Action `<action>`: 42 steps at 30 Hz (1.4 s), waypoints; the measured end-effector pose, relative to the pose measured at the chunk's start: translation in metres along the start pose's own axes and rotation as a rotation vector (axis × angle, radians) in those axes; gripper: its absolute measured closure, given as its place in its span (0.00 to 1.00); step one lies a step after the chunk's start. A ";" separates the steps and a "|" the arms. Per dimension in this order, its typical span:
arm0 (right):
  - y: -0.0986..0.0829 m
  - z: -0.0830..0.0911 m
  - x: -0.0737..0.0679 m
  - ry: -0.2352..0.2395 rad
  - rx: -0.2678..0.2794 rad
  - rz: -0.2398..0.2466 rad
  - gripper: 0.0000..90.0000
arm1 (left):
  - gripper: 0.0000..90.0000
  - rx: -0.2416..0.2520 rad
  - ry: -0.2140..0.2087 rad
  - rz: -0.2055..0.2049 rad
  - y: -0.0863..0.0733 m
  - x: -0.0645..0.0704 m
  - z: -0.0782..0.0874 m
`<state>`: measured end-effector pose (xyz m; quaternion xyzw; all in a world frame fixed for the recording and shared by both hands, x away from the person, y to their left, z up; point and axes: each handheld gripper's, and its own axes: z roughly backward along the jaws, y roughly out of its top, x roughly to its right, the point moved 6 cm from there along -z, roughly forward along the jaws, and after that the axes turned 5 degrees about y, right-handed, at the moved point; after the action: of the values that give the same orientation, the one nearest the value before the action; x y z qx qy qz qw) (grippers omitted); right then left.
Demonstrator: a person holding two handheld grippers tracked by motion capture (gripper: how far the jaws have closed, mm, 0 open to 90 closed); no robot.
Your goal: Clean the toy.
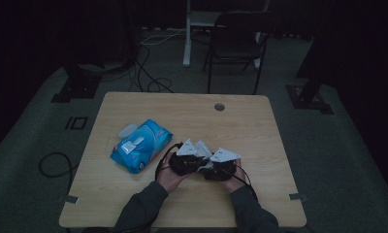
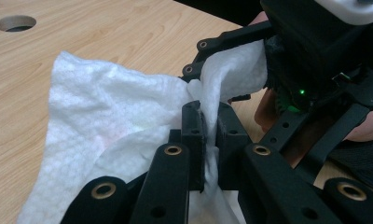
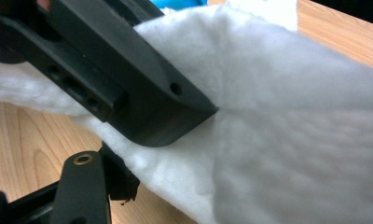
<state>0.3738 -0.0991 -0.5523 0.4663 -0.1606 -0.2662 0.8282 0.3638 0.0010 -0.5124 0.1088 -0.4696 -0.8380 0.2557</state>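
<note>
Two grippers meet over one white wet wipe at the near middle of the wooden table [image 1: 134,204], so I read the work as spreading or folding that sheet. Farthest left lies the blue wet-wipe pack [image 1: 141,145], flap up, well apart from my hands. Next, my left gripper [image 2: 210,128] has its jaws pressed together on a gathered fold of the wet wipe [image 2: 110,126], the rest draping onto the wood. Just right of it, my right gripper [image 1: 220,167] sits against the same sheet; whether its jaws are clamped I cannot tell. I judge the wipe light, limp, damp and easily torn, so it is best pinched near an edge or corner.
</note>
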 end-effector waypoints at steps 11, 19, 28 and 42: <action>0.001 0.000 -0.002 0.008 0.004 0.007 0.38 | 0.95 0.017 0.017 0.023 0.001 -0.010 0.000; 0.001 0.000 -0.005 0.015 0.002 0.010 0.38 | 0.95 0.035 0.048 0.050 0.001 -0.023 0.002; 0.001 0.000 -0.005 0.019 0.005 0.013 0.38 | 0.95 0.039 0.107 0.087 -0.001 -0.046 0.009; 0.002 0.005 0.000 0.005 0.021 0.006 0.38 | 0.95 0.051 0.167 0.136 -0.008 -0.066 0.020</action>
<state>0.3719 -0.1018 -0.5478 0.4751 -0.1626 -0.2608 0.8245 0.4089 0.0540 -0.5119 0.1525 -0.4741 -0.7945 0.3475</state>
